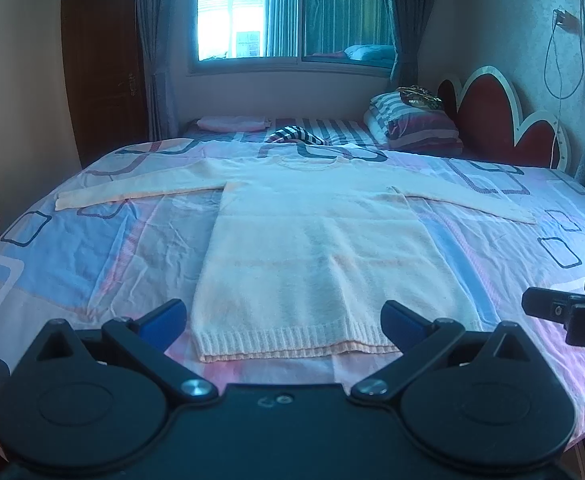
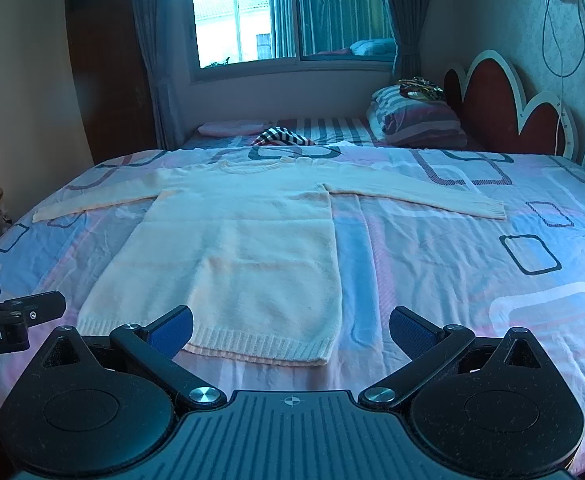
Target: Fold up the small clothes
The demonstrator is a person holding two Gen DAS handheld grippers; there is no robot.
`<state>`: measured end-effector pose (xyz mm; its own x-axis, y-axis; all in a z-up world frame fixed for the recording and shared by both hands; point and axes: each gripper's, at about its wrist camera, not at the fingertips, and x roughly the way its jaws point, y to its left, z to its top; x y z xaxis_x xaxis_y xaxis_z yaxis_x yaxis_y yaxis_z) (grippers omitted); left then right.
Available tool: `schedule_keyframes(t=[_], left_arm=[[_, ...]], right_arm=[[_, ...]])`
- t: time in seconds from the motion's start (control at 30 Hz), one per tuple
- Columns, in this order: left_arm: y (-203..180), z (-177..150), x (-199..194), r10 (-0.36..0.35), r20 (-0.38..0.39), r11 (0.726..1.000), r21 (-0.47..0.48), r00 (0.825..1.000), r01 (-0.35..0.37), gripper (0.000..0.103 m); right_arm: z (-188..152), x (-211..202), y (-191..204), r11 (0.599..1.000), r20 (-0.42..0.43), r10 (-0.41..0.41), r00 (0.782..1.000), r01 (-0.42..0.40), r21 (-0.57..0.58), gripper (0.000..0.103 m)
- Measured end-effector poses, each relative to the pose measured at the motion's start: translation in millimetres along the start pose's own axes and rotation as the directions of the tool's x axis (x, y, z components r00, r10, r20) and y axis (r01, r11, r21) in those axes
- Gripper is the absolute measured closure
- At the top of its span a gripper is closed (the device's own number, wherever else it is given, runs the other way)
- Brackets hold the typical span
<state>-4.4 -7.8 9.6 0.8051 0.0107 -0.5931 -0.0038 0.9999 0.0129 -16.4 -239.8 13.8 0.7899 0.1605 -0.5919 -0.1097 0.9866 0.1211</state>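
A cream knitted sweater [image 1: 312, 248] lies flat on the bed, front up, both sleeves spread out to the sides, hem toward me. It also shows in the right wrist view [image 2: 236, 248]. My left gripper [image 1: 284, 320] is open and empty, hovering just above the hem, its fingers wider than the hem. My right gripper [image 2: 290, 330] is open and empty, over the hem's right corner. The right gripper shows at the right edge of the left wrist view [image 1: 564, 312]. The left gripper shows at the left edge of the right wrist view [image 2: 16, 316].
The bed sheet [image 1: 92, 264] has pink and blue rectangles. Striped pillows [image 1: 408, 124] and a red headboard [image 1: 488, 116] are at the back right. A folded pink cloth [image 1: 232, 123] and a striped garment [image 1: 296, 136] lie beyond the sweater. A window [image 1: 292, 12] is behind.
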Motion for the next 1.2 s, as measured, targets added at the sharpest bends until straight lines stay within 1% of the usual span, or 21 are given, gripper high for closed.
schedule_keyframes(t=[1.2], left_arm=[[-0.3,-1.5,-2.8,0.000,0.003,1.000,-0.002,1.000,0.000,0.001]], right_arm=[[1.7,-5.8,-3.3,1.000,0.014,-0.013,1.000,0.013,-0.004,0.000]])
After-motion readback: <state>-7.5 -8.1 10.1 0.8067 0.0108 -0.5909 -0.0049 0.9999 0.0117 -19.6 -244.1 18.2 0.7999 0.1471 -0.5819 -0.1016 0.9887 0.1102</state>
